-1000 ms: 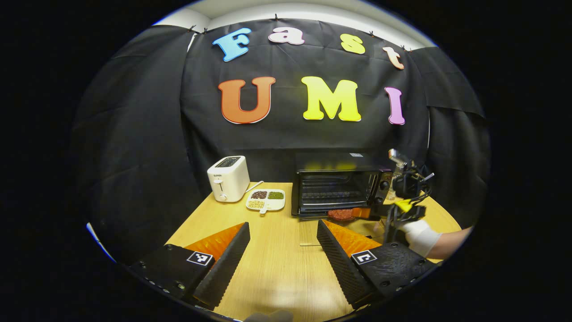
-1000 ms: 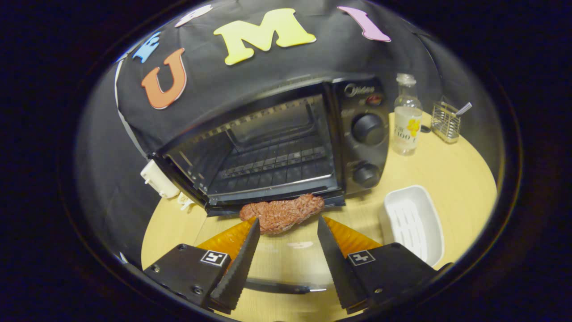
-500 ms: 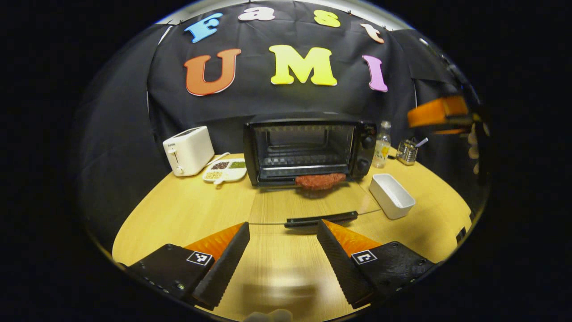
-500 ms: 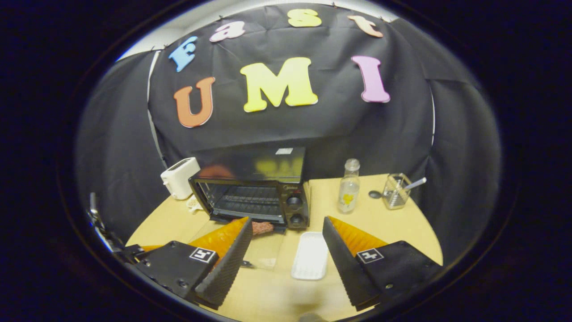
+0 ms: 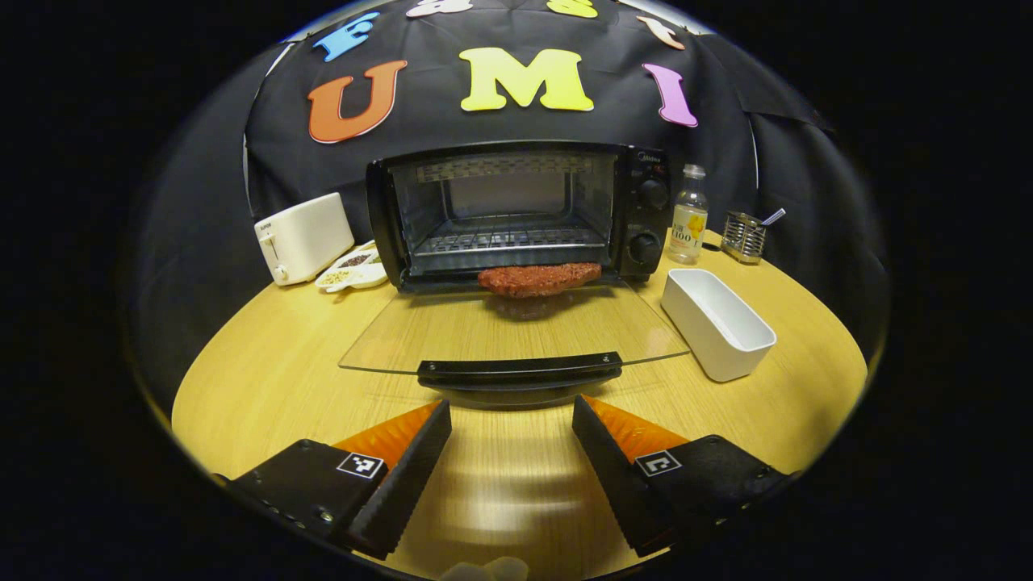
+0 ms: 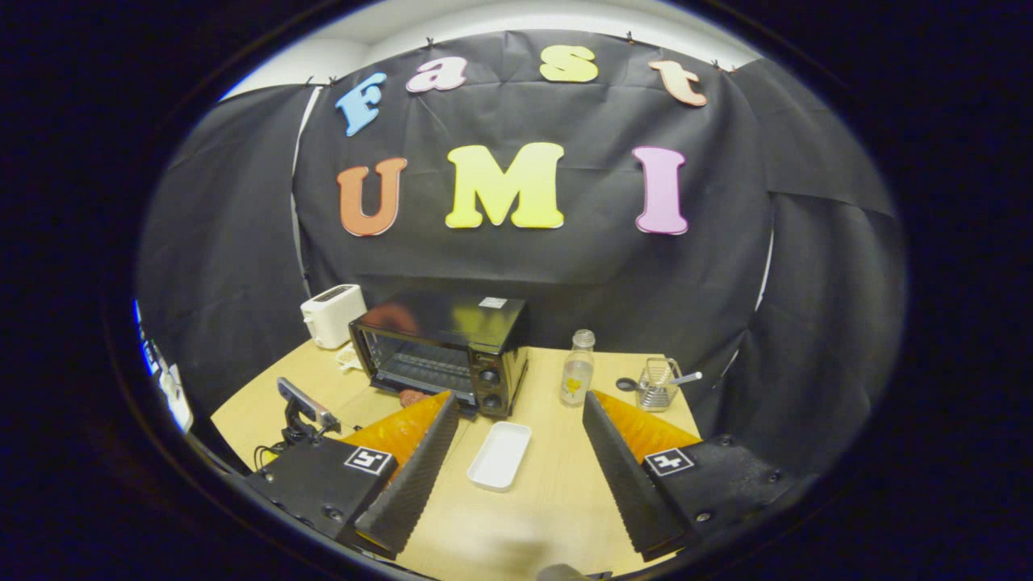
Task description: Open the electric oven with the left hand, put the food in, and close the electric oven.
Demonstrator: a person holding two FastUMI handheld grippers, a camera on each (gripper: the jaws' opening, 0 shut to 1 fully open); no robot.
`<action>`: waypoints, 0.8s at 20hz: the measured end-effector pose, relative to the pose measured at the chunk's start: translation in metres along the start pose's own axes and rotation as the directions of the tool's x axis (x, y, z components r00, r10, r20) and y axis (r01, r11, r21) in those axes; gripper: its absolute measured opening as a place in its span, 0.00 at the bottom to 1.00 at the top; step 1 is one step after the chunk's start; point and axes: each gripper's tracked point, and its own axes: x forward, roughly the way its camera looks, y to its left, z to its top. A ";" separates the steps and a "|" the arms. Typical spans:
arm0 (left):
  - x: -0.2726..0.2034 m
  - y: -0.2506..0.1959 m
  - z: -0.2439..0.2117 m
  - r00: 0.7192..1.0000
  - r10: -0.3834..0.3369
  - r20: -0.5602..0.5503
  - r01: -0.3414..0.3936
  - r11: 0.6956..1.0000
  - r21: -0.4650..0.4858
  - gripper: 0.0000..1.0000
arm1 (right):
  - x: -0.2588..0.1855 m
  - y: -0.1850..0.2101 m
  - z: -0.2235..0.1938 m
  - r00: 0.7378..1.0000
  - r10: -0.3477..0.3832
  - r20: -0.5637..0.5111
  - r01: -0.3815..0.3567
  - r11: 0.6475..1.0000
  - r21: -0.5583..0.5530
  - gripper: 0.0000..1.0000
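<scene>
We see electric oven [image 5: 516, 211] on wooden table [image 5: 266, 363], glass door [image 5: 516, 331] dropped flat. Food [image 5: 539, 278], brown patty, lies at door's hinge edge just below rack, at oven mouth. Left gripper [image 5: 512, 420] low before door handle [image 5: 519, 369], jaws apart, empty. Right gripper [image 6: 520, 411] well back from oven, jaws apart, empty. White tray [image 5: 717, 323] right of door; toaster [image 5: 303, 237] left.

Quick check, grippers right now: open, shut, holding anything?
Left gripper: open, holding nothing, facing the oven door handle.
Right gripper: open, holding nothing, raised above the table.
</scene>
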 end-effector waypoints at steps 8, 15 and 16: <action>0.013 0.000 -0.005 0.998 -0.056 -0.039 0.055 0.998 -0.017 0.98 | -0.032 -0.005 0.000 0.992 -0.126 0.007 0.126 0.992 0.024 0.99; 0.007 0.000 0.009 0.996 -0.090 -0.026 0.090 0.996 -0.007 0.98 | -0.048 -0.003 0.003 0.984 -0.179 0.026 0.178 0.983 0.035 0.99; 0.004 0.000 0.012 0.995 -0.093 -0.023 0.093 0.996 -0.010 0.98 | -0.048 -0.004 0.003 0.983 -0.182 0.025 0.181 0.983 0.040 0.99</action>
